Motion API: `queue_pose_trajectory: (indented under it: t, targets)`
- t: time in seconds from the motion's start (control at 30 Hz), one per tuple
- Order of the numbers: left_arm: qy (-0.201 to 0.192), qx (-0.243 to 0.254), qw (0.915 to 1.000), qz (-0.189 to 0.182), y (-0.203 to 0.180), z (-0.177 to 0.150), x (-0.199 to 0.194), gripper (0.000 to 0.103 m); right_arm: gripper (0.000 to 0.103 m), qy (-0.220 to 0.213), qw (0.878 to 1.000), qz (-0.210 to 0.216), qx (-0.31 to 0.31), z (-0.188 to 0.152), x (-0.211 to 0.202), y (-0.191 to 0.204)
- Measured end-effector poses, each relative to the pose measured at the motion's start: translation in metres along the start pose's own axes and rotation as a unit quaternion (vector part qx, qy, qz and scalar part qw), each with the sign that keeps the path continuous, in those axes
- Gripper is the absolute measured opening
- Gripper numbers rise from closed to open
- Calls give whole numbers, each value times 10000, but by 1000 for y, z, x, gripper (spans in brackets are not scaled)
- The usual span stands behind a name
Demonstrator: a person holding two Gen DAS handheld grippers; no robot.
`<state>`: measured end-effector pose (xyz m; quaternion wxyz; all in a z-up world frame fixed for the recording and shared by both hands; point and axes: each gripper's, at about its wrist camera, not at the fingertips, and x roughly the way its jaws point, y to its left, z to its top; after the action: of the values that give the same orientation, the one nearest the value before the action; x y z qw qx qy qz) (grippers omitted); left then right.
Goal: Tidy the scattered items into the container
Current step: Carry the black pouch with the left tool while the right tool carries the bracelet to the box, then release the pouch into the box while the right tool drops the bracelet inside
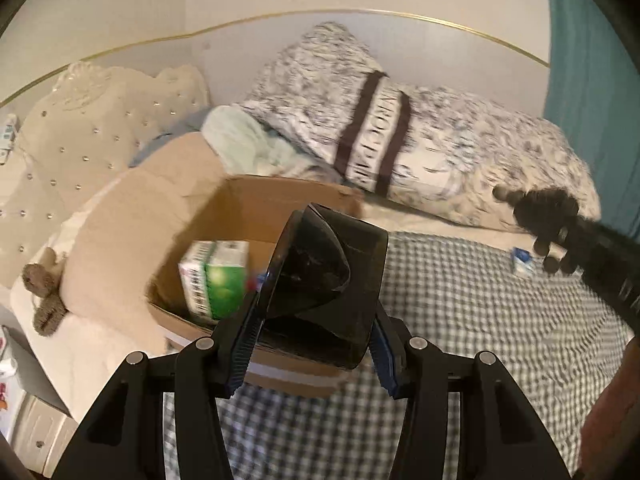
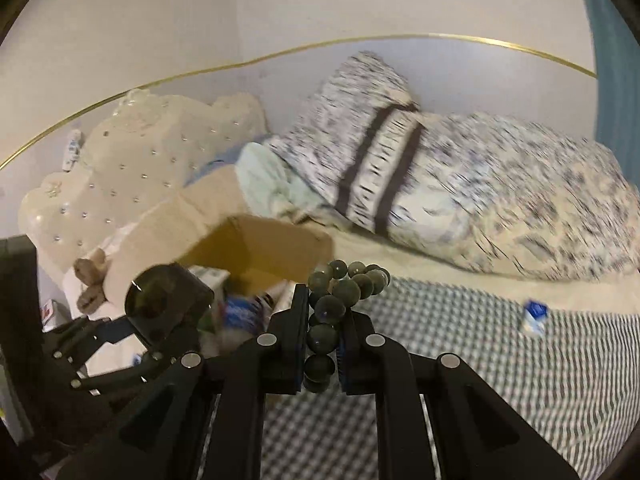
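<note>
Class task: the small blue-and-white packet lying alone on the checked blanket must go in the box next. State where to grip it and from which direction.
Grip the small packet across its narrow sides, coming down from above. It lies flat on the checked blanket with nothing beside it, so the fingers can straddle it. Blur hides its exact shape.

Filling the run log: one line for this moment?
left claw: holds cup over box | right claw: holds beads | carton: on bed

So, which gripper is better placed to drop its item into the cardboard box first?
Left. The left gripper holds the dark cup at the cardboard box; the right gripper holds the bead bracelet short of it.
</note>
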<state>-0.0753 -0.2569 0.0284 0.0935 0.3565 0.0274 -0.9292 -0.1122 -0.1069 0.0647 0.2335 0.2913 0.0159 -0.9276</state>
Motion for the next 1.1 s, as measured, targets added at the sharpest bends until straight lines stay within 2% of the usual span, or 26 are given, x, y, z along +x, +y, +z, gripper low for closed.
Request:
queue_pose_trajectory:
  t: [0.27,0.5,0.77,1.1]
  targets:
    - [111,-389,9990,183,49,15,25,52,12,-14,9983,498,-296,36,43,48]
    - [207,-492,9984,168,70,13,48,52,12,330,9958,711,-465,34,93,75]
    - [360,-468,9982,122,75,12,71,52,12,669,9943,707,-436,26,136,79]
    - [421,-452,9981,60,70,12,82,52,12,885,9932,662,-374,23,160,70]
